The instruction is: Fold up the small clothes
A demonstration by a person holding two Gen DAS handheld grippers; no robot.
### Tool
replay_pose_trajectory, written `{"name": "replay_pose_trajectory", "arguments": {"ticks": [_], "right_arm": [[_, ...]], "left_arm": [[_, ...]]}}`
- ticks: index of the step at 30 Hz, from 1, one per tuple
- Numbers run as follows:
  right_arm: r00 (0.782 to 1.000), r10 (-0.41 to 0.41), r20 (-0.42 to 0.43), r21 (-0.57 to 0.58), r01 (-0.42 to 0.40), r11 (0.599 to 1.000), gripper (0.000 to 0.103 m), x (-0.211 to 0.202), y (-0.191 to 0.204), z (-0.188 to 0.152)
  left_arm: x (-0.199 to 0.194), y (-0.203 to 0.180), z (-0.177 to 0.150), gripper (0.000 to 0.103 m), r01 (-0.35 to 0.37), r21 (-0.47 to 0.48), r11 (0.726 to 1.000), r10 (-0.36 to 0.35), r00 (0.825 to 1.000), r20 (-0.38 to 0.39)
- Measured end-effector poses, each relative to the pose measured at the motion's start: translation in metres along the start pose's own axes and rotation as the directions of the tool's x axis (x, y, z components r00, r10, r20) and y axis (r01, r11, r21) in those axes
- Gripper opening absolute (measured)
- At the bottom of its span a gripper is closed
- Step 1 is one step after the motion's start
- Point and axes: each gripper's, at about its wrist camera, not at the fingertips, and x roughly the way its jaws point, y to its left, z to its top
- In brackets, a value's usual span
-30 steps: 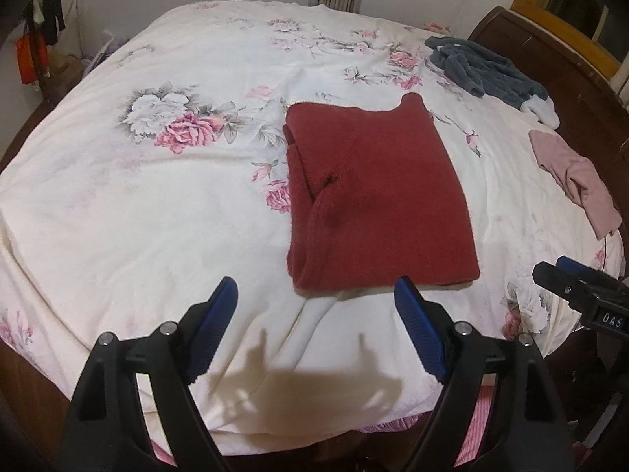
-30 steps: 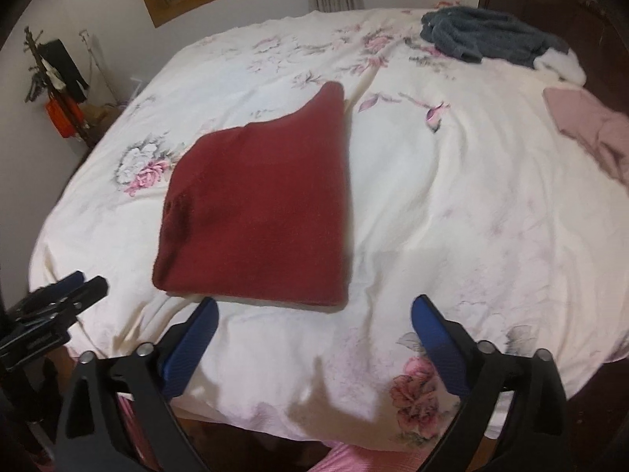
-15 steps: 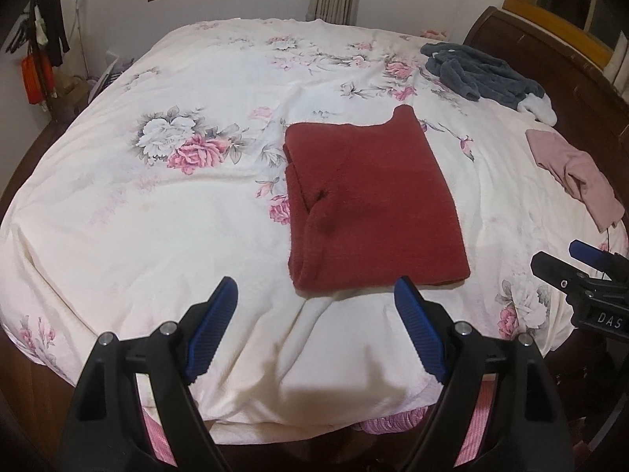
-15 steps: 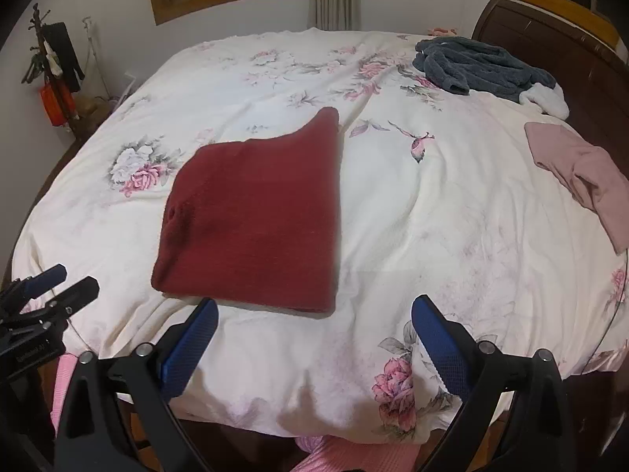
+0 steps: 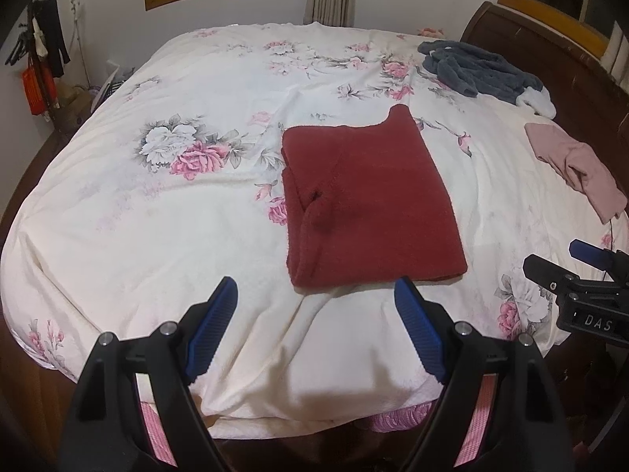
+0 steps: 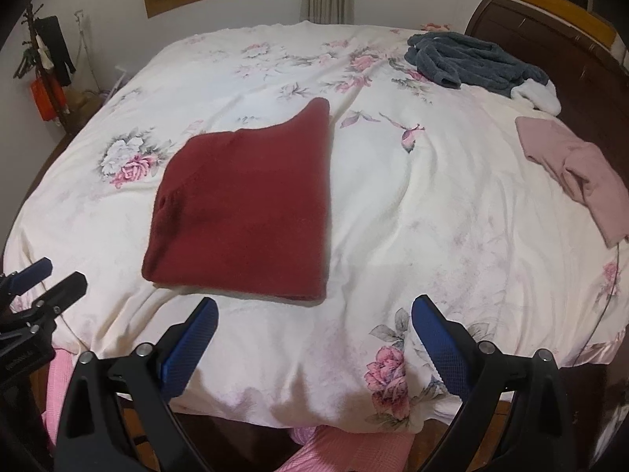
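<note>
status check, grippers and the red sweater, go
Left gripper open, empty. Right gripper open, empty. Red sweater folded flat on the bed, untouched. Nothing in the way.

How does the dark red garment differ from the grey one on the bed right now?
The dark red garment lies folded flat into a neat rectangle; the grey garment is a crumpled heap. The red one sits mid-bed, the grey one at the far side by the headboard. Both lie on the floral bedspread, untouched by either hand-held gripper.
</note>
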Motion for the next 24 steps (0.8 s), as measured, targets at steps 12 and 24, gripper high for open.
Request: {"name": "replay_pose_trajectory", "arguments": {"ticks": [12,24], "right_arm": [[1.0,-0.003,0.021,0.007,0.003,1.0,0.099,0.0019,-0.0003,-0.0022],[1.0,-0.016,-0.004,0.021,0.016,1.0,0.099,0.0072,-0.0056,-0.0014]], "left_arm": [[0.0039,-0.002,-0.0019,0.081,-0.01,0.004,1.0,0.01,1.0,-0.01],[0.0055,-0.0042,-0.0035,0.081,-0.011,0.008,1.0,0.011,1.0,-0.012]]}}
